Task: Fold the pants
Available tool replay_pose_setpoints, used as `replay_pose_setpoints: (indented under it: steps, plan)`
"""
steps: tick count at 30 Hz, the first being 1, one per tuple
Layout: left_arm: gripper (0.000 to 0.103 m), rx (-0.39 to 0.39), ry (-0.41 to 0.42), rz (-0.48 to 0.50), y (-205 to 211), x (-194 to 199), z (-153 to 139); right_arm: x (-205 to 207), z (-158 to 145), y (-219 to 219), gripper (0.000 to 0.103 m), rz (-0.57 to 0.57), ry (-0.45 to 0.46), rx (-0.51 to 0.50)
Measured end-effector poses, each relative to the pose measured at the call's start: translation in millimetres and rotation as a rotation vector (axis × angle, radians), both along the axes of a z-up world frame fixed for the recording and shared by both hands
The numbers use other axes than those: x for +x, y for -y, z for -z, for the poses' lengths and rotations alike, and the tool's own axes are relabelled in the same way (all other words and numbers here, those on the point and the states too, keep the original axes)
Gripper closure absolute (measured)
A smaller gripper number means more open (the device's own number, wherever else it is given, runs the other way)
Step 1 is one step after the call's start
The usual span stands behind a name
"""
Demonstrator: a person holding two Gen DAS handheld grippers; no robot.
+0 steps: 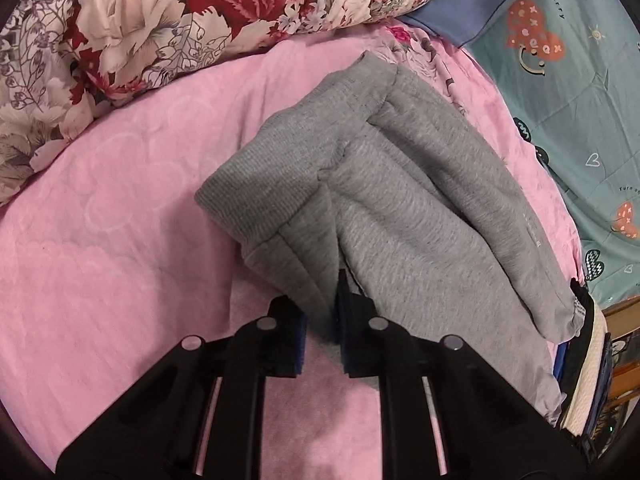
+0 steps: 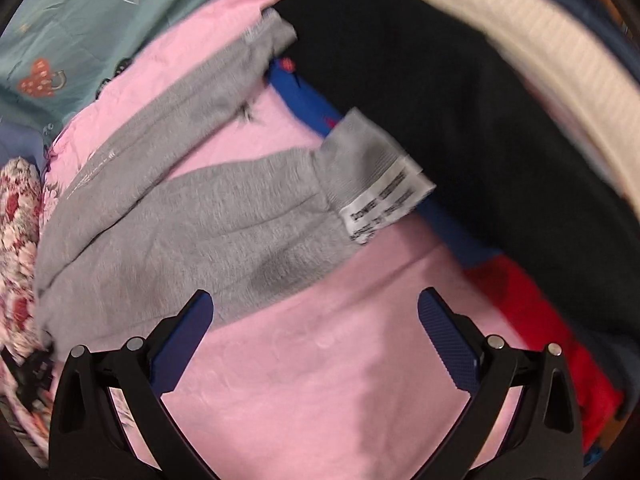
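Grey sweatpants [image 1: 400, 200] lie bunched on a pink bedsheet [image 1: 120, 240]. My left gripper [image 1: 322, 320] is shut on a fold of their grey cloth at the near edge, with the fabric pinched between the blue pads. The right wrist view is blurred. In it the pants [image 2: 180, 220] stretch across the sheet, and one ribbed cuff [image 2: 360, 152] carries a white label [image 2: 384, 200]. My right gripper [image 2: 316, 296] hangs open over bare pink sheet [image 2: 320, 360], just short of the grey leg, with nothing between its fingers.
A floral quilt [image 1: 160, 20] is heaped at the back, with a blue pillow [image 1: 480, 0] and teal blanket [image 1: 580, 120] to the right. Black [image 2: 460, 100], blue [image 2: 304, 96], red [image 2: 540, 320] and cream [image 2: 540, 40] clothes lie beside the cuffs.
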State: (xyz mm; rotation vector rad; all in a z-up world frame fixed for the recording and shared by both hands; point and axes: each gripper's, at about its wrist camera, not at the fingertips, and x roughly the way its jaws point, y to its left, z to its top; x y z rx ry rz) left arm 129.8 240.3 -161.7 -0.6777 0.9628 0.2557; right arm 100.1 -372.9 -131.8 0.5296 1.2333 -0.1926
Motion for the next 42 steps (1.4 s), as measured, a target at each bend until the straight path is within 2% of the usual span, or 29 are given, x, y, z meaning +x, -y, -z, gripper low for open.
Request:
replay_pose_setpoints:
  steps: [3, 4, 5, 6, 7, 9, 11, 17, 20, 24, 26, 28, 29, 31, 33, 34, 36, 37, 38, 39, 40, 42]
  plan:
    - [0.09, 0.04, -0.006, 0.014, 2.5, -1.5, -1.8, 13.0, 20.0, 1.3, 0.002, 0.04, -0.03, -0.004]
    - [0.09, 0.048, -0.008, 0.017, 3.2, -0.6, -2.0, 14.4, 25.8, 2.9, 0.009, 0.067, -0.022, 0.0]
    - [0.09, 0.051, -0.01, 0.017, 3.3, -0.2, -1.7, 13.6, 24.1, 2.6, 0.03, 0.098, 0.002, -0.057]
    - [0.09, 0.052, -0.013, 0.018, 3.0, 0.5, -1.3, 14.2, 22.7, 1.6, 0.076, 0.106, 0.026, -0.097]
    - [0.09, 0.05, -0.011, 0.017, 2.4, -0.6, -1.6, 14.7, 24.3, 2.6, 0.077, 0.111, 0.031, -0.078]
    - [0.09, 0.051, -0.004, 0.014, 1.6, -4.4, -2.5, 6.0, 25.6, 13.7, 0.085, 0.171, 0.072, 0.026]
    - [0.091, 0.057, 0.011, 0.006, 1.6, -12.5, -7.4, -8.2, 20.7, 21.8, 0.086, 0.195, 0.108, 0.1]
    - [0.094, 0.077, 0.035, -0.015, 5.9, -52.6, -25.9, -67.5, -18.2, 25.9, 0.088, 0.154, 0.221, 0.181]
    - [0.095, 0.098, 0.036, -0.008, 9.2, -74.5, -35.8, -92.8, -28.7, 28.7, 0.088, 0.134, 0.247, 0.166]
    - [0.095, 0.056, 0.025, 0.012, 0.6, -87.2, -34.9, -106.3, -17.8, 35.2, 0.088, 0.148, 0.24, 0.178]
    - [0.095, 0.072, -0.016, 0.031, -0.1, -80.2, -25.2, -101.0, 0.0, 34.9, 0.088, 0.141, 0.192, 0.162]
    - [0.093, 0.097, -0.065, 0.039, 4.5, -75.4, -14.4, -91.9, 17.1, 30.6, 0.086, 0.131, 0.112, 0.11]
    - [0.09, 0.128, -0.066, 0.046, 8.0, -75.7, -15.3, -89.1, 19.1, 26.9, 0.083, 0.12, 0.108, 0.07]
    - [0.086, 0.152, -0.052, 0.055, 9.8, -79.7, -23.9, -86.5, 6.3, 19.3, 0.068, 0.111, 0.084, -0.055]
    - [0.083, 0.161, -0.032, 0.058, 8.0, -86.9, -38.6, -87.1, -20.2, 9.2, 0.054, 0.103, 0.108, -0.204]
    - [0.079, 0.177, -0.019, 0.06, 7.2, -90.3, -49.9, -86.5, -35.7, 3.3, 0.05, 0.086, 0.133, -0.264]
    - [0.055, 0.246, 0.04, 0.044, 8.5, -96.9, -79.2, -80.6, -71.7, -8.2, 0.039, 0.051, 0.224, -0.33]
    - [0.029, 0.282, 0.078, 0.043, 10.6, -96.5, -94.0, -73.4, -86.0, -12.5, 0.035, 0.028, 0.268, -0.329]
    - [0.023, 0.312, 0.113, 0.053, 13.2, -91.5, -106.6, -61.4, -98.0, -16.5, 0.025, -0.004, 0.309, -0.303]
    - [0.023, 0.343, 0.134, 0.079, 18.6, -79.4, -117.8, -39.3, -107.9, -19.8, 0.022, -0.051, 0.345, -0.24]
    - [0.023, 0.356, 0.136, 0.111, 23.2, -65.4, -123.9, -21.4, -110.7, -20.5, 0.022, -0.082, 0.357, -0.194]
    - [0.023, 0.325, 0.127, 0.219, 32.7, -26.2, -126.2, 36.2, -106.3, -21.8, 0.022, -0.141, 0.346, -0.107]
